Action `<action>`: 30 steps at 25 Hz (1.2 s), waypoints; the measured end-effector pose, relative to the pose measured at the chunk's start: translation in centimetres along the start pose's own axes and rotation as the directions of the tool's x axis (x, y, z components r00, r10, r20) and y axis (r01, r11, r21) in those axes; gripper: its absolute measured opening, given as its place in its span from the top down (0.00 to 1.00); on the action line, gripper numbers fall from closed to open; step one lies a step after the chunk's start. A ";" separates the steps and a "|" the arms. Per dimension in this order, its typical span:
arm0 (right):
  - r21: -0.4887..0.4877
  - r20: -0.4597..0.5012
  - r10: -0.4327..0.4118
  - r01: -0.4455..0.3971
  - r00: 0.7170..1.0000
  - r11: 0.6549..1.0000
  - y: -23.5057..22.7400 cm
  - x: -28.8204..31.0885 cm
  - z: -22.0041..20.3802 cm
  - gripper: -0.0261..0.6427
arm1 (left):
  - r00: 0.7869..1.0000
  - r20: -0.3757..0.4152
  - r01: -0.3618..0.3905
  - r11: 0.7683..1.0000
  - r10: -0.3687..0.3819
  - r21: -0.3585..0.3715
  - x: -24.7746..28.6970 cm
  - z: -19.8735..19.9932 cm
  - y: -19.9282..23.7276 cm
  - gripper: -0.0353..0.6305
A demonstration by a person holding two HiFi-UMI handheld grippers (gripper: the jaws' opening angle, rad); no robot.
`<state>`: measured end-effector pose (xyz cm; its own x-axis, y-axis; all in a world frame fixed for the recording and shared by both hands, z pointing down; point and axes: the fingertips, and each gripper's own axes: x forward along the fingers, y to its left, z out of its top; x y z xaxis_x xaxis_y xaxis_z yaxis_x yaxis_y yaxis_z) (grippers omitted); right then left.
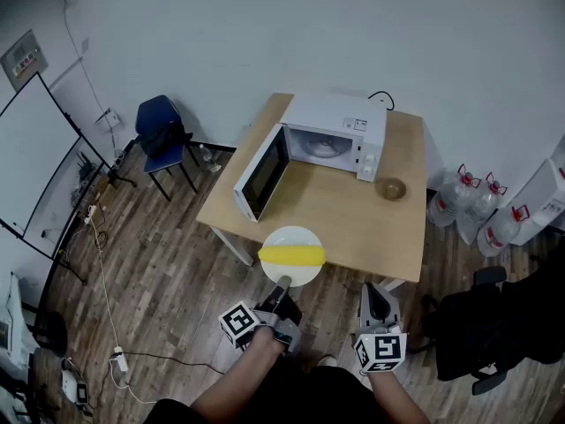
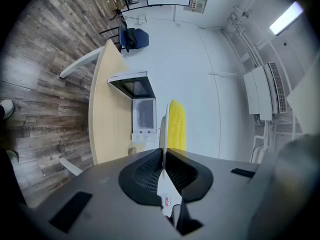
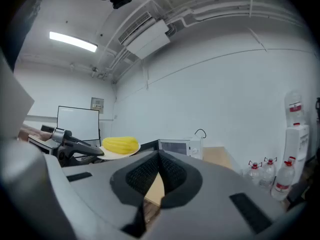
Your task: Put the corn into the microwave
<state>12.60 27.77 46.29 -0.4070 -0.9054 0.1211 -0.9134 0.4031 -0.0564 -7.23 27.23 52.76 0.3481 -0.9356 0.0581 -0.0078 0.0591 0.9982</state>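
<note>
My left gripper [image 1: 282, 284] pinches the plate [image 1: 291, 237]; right gripper [image 1: 375, 300] is closed, empty. I must carry the corn [image 1: 291, 255] flat to the upper-middle microwave [image 1: 331, 140].

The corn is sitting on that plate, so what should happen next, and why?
Probably carry the plate forward to the microwave: the left tool already grips the plate's rim, the corn lies on it, and the door stands open.
</note>
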 end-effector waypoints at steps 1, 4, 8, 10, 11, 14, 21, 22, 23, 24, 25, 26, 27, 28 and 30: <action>0.001 0.000 0.006 -0.006 1.000 1.000 0.0 -0.2 0.0 0.88 | 1.000 0.002 0.008 1.000 -0.008 0.007 0.0 -0.2 -0.3 0.91; -0.004 0.007 0.014 -0.014 1.000 1.000 -0.2 -0.9 0.0 0.88 | 0.999 0.005 0.039 0.999 -0.039 0.018 -0.2 -1.1 -1.3 0.91; -0.060 0.038 0.040 -0.038 0.998 0.997 0.1 -2.0 0.2 0.88 | 0.999 0.005 0.048 0.999 -0.048 0.013 -0.6 -2.3 -1.3 0.91; -0.082 0.035 0.061 -0.058 0.997 0.995 0.6 -2.2 0.0 0.88 | 0.999 0.003 0.033 0.999 -0.033 0.016 -0.7 -2.6 -0.8 0.91; -0.081 0.031 0.068 -0.066 0.997 0.995 0.7 -2.2 -0.1 0.88 | 1.000 0.001 0.025 1.000 -0.025 0.015 -0.8 -2.7 -0.6 0.91; -0.054 0.023 0.077 -0.076 0.997 0.996 0.7 -1.9 -0.7 0.88 | 1.000 -0.003 0.024 1.000 -0.024 -0.001 -0.6 -2.9 -0.4 0.91; -0.048 -0.018 0.074 -0.075 0.997 0.996 -0.4 1.3 -1.6 0.88 | 1.000 -0.019 0.024 1.000 -0.024 -0.003 2.1 -1.3 0.6 0.91; -0.050 -0.025 0.073 -0.074 0.997 0.996 -0.6 1.9 -1.7 0.88 | 1.000 -0.021 0.014 1.000 -0.014 -0.007 2.7 -0.9 1.0 0.91; -0.052 -0.031 0.070 -0.072 0.997 0.996 -0.8 2.5 -1.7 0.88 | 1.000 -0.024 0.002 1.000 -0.002 -0.010 3.3 -0.5 1.4 0.91; -0.053 -0.035 0.067 -0.069 0.997 0.996 -1.1 3.2 -1.7 0.88 | 1.000 -0.030 0.000 1.000 0.000 -0.004 4.0 -0.1 1.5 0.91; -0.054 -0.039 0.064 -0.066 0.997 0.996 -1.3 4.0 -1.7 0.88 | 0.999 -0.039 0.010 1.000 -0.009 0.008 4.9 0.2 1.2 0.91; -0.055 -0.043 0.060 -0.062 0.997 0.997 -1.5 4.9 -1.6 0.88 | 0.999 -0.048 0.022 1.000 -0.021 0.017 5.8 0.6 0.9 0.91; -0.057 -0.048 0.057 -0.059 0.997 0.997 -1.7 5.9 -1.5 0.88 | 0.998 -0.055 0.032 0.999 -0.031 0.018 6.8 1.0 0.6 0.91; -0.058 -0.054 0.053 -0.057 0.997 0.997 -1.9 6.9 -1.5 0.88 | 0.997 -0.062 0.038 0.999 -0.037 0.013 7.8 1.4 0.5 0.91; -0.058 -0.067 0.047 -0.051 0.997 0.997 -2.4 9.1 -1.4 0.88 | 0.997 -0.075 0.028 1.000 -0.027 0.011 9.6 2.4 0.6 0.91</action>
<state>11.11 18.78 48.92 -0.4485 -0.8745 0.1847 -0.8903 0.4554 -0.0054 -6.18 17.42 53.97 0.4172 -0.9083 0.0295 -0.0082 0.0287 0.9996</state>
